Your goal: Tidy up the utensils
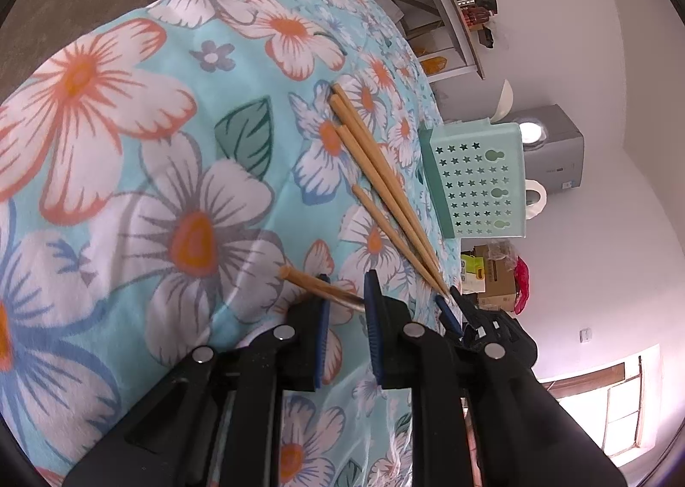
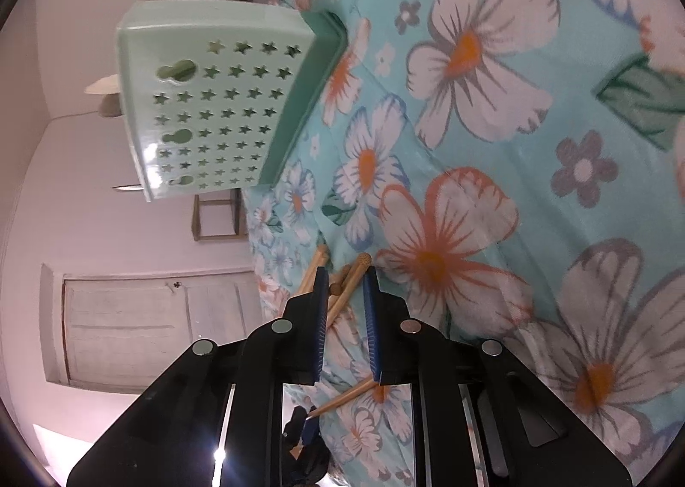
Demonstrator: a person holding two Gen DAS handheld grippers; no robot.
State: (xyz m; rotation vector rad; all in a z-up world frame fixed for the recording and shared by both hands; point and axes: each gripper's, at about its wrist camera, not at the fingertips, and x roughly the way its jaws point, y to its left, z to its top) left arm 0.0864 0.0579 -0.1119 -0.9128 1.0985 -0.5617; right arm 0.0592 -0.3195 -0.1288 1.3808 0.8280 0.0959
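Chopsticks (image 1: 376, 170) are what I am gathering. My right gripper (image 2: 346, 277) is closed down narrow around one end of the bundle, with several sticks crowded between its pads. My left gripper (image 1: 346, 285) is just as narrow and pinches a single chopstick (image 1: 299, 278) crosswise near its fingertips.

The bundle fans out across the tablecloth (image 1: 171, 101) toward the table's far edge, where the green holder (image 1: 479, 183) stands upright. The sticks are splayed rather than parallel, so I think a lift could let one slide out and roll off that edge. The lone stick is held near one end, so it may pivot. Swinging either load could also tip the light holder.
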